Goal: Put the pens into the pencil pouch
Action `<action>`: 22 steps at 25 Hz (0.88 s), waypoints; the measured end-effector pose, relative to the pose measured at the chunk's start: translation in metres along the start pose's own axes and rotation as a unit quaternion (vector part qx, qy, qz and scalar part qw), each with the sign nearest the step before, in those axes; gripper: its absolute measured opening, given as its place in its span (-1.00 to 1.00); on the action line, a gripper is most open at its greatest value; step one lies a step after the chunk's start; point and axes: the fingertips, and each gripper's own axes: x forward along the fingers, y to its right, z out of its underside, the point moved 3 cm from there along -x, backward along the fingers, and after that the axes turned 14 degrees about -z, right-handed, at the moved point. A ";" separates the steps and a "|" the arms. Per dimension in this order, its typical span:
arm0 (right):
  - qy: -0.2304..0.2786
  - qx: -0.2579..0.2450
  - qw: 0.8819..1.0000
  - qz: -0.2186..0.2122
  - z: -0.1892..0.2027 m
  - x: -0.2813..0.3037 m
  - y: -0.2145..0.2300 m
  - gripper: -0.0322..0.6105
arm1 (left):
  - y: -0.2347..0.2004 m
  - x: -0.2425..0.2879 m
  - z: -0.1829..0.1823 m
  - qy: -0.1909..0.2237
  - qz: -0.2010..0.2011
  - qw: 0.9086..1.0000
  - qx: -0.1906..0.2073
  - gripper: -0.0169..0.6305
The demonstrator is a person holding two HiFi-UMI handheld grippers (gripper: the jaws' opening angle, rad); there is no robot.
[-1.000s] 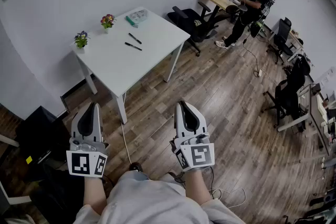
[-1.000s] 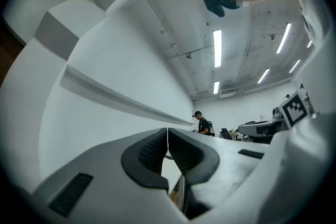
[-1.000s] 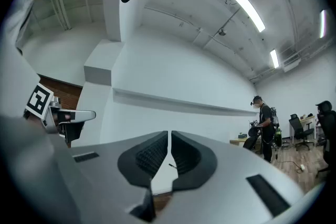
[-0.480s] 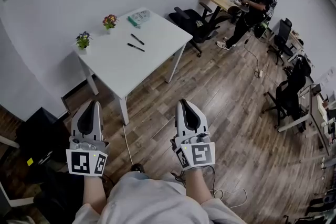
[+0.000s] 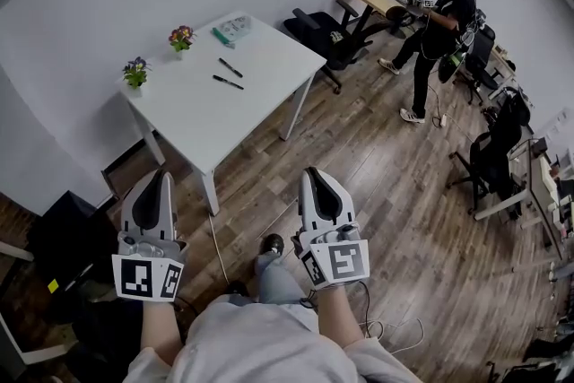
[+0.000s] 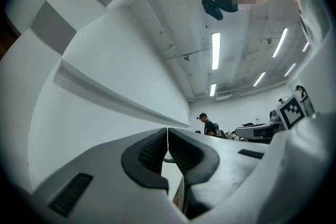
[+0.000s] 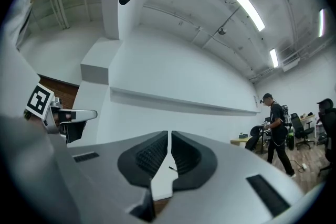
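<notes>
Two black pens point(image 5: 228, 74) lie on the white table point(image 5: 215, 103) in the head view, one behind the other. The pencil pouch point(image 5: 233, 30), pale with a teal edge, rests near the table's far corner. My left gripper point(image 5: 154, 186) and right gripper point(image 5: 316, 182) are held side by side over the wooden floor, well short of the table. Both are shut with nothing between the jaws. In the right gripper view a pen point(image 7: 171, 169) shows as a small dark mark on the table past the shut right gripper point(image 7: 169, 140). The left gripper point(image 6: 167, 138) points at the wall.
Two small flower pots point(image 5: 182, 38) point(image 5: 135, 72) stand along the table's left edge. A black office chair point(image 5: 325, 36) sits right of the table. A person point(image 5: 444, 22) walks by a desk at the back right. A cable point(image 5: 217, 251) runs across the floor.
Both grippers have come slightly nearer the table. My foot now shows between them. The person at the back has stepped away from the desk toward the right.
</notes>
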 end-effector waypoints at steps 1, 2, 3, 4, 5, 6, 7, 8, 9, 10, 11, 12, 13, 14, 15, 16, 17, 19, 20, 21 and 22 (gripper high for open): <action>0.000 -0.001 1.000 -0.001 0.001 0.005 0.002 -0.78 | -0.002 0.005 0.001 0.000 -0.001 1.000 -0.001 -0.87; 0.000 -0.002 1.000 -0.002 0.003 0.011 0.004 -0.78 | -0.004 0.011 0.002 0.001 -0.002 1.000 -0.001 -0.87; 0.000 -0.002 1.000 -0.002 0.004 0.017 0.008 -0.78 | -0.006 0.017 0.004 0.002 -0.004 1.000 -0.001 -0.87; 0.000 -0.002 1.000 -0.004 0.005 0.023 0.012 -0.78 | -0.006 0.023 0.005 0.003 -0.005 1.000 0.000 -0.87; 0.001 -0.002 1.000 -0.006 0.006 0.030 0.017 -0.78 | -0.007 0.030 0.006 0.005 -0.006 1.000 0.001 -0.87; 0.001 -0.002 1.000 -0.008 0.007 0.037 0.023 -0.78 | -0.007 0.038 0.008 0.006 -0.008 1.000 0.002 -0.87; 0.003 -0.002 1.000 -0.011 0.008 0.045 0.029 -0.78 | -0.009 0.047 0.010 0.007 -0.011 1.000 0.004 -0.87; 0.004 -0.002 1.000 -0.013 0.009 0.054 0.036 -0.78 | -0.010 0.056 0.011 0.008 -0.015 1.000 0.004 -0.87; 0.006 -0.002 1.000 -0.016 0.010 0.064 0.043 -0.78 | -0.012 0.065 0.013 0.009 -0.019 1.000 0.005 -0.87; 0.008 -0.002 1.000 -0.018 0.011 0.074 0.050 -0.78 | -0.014 0.075 0.015 0.009 -0.023 1.000 0.006 -0.87; 0.010 -0.002 1.000 -0.021 0.012 0.084 0.057 -0.78 | -0.016 0.086 0.016 0.010 -0.027 1.000 0.006 -0.87; 0.012 -0.002 1.000 -0.024 0.012 0.094 0.065 -0.78 | -0.017 0.097 0.017 0.010 -0.031 0.999 0.006 -0.87; 0.015 -0.003 1.000 -0.027 0.011 0.104 0.074 -0.78 | -0.017 0.109 0.017 0.010 -0.034 0.999 0.007 -0.87; 0.017 -0.004 0.999 -0.030 0.009 0.114 0.082 -0.78 | -0.017 0.121 0.018 0.010 -0.036 0.999 0.008 -0.87; 0.019 -0.006 0.999 -0.032 0.008 0.123 0.090 -0.78 | -0.016 0.133 0.019 0.011 -0.039 0.999 0.008 -0.87; 0.021 -0.007 0.999 -0.035 0.008 0.132 0.099 -0.78 | -0.015 0.145 0.019 0.011 -0.041 0.999 0.008 -0.87; 0.022 -0.007 0.999 -0.038 0.007 0.140 0.107 -0.78 | -0.013 0.156 0.020 0.012 -0.042 0.999 0.008 -0.87; 0.023 -0.006 0.999 -0.043 0.007 0.154 0.125 -0.78 | -0.006 0.177 0.022 0.012 -0.043 0.999 0.009 -0.87; 0.025 -0.006 0.999 -0.045 0.007 0.160 0.134 -0.78 | -0.002 0.187 0.023 0.012 -0.043 0.999 0.011 -0.87; 0.027 -0.006 0.999 -0.046 0.007 0.166 0.143 -0.78 | 0.001 0.196 0.024 0.013 -0.043 0.999 0.012 -0.87; 0.029 -0.007 0.998 -0.048 0.007 0.171 0.151 -0.78 | 0.005 0.205 0.026 0.014 -0.043 0.999 0.013 -0.87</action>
